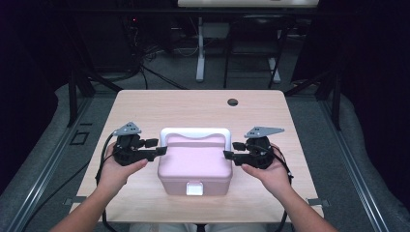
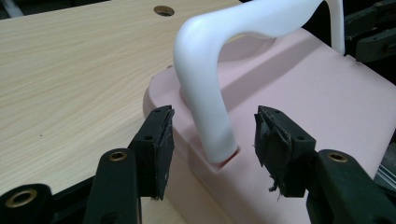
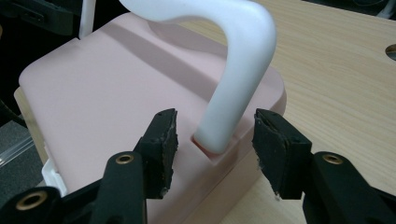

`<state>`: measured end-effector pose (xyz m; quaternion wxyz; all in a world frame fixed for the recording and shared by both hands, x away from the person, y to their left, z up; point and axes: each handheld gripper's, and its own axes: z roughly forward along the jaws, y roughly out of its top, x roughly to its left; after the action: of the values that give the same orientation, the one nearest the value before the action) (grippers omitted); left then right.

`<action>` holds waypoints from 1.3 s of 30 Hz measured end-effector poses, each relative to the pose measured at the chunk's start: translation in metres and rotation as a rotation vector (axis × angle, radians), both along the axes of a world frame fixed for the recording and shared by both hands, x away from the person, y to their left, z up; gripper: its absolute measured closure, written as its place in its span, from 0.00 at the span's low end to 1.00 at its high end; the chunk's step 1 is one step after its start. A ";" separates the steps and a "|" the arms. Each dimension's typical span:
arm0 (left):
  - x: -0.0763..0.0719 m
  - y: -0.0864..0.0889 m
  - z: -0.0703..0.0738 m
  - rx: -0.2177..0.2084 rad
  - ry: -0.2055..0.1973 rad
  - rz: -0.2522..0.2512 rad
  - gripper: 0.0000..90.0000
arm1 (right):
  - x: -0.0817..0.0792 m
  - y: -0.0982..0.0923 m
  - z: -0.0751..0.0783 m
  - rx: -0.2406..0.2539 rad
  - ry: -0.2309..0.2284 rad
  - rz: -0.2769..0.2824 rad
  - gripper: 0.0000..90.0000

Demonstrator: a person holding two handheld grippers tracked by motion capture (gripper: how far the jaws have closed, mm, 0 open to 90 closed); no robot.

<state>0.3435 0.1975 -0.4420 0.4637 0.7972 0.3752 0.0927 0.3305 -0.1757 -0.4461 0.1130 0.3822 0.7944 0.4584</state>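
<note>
A: Where does the box sit?

B: The pale pink plastic box with rounded corners (image 1: 195, 166) stands on the light wooden table (image 1: 145, 108), near the person's edge and about midway between left and right. Its white arched carrying handle (image 1: 195, 133) stands upright over the far part of the lid, and a small white latch (image 1: 194, 188) shows on the near wall.

A: And the grippers?

B: The left gripper (image 1: 161, 148) is at the box's left side, level with the left foot of the handle. The right gripper (image 1: 231, 150) is at the right side, level with the right foot. Each is carried by one of the person's hands, and they point towards each other across the box.

A: Are they gripping the handle?

B: No. In the left gripper view, the handle's leg (image 2: 205, 107) rises from its socket in the lid between the two black jaws, with a clear gap on either side. The right gripper view shows the same: the leg (image 3: 229, 102) stands between the pads and neither pad touches it. Both pairs of jaws stand apart at a middling width, holding nothing.

A: Anything else on the table?

B: A round cable hole (image 1: 232, 102) lies in the far part, right of centre.
</note>
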 end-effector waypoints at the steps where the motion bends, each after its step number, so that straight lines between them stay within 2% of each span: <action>1: 0.000 0.000 0.000 0.000 0.000 0.000 0.53 | 0.001 0.001 0.000 -0.001 0.004 -0.001 0.55; 11: 0.003 -0.009 -0.001 0.006 0.002 -0.020 0.55 | 0.008 0.004 -0.002 0.016 0.002 0.006 0.58; 16: 0.003 -0.008 0.000 0.021 -0.002 -0.016 0.60 | 0.006 0.007 -0.001 0.002 -0.012 0.020 0.63; 20: 0.001 -0.008 0.001 0.031 -0.023 -0.015 0.63 | 0.006 0.004 0.000 0.004 -0.018 0.019 0.69; 24: -0.002 -0.007 0.003 0.038 -0.031 -0.021 0.66 | 0.003 0.005 0.002 0.004 -0.022 0.023 0.70; 34: -0.005 -0.007 0.000 0.045 -0.042 -0.034 0.69 | -0.003 0.006 0.000 -0.025 -0.068 0.036 0.73; 39: -0.004 -0.006 -0.003 0.038 -0.037 -0.033 0.74 | -0.003 0.004 -0.002 -0.006 -0.070 0.032 0.76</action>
<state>0.3397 0.1911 -0.4449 0.4568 0.8101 0.3515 0.1070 0.3278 -0.1718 -0.4484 0.1342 0.3528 0.7974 0.4708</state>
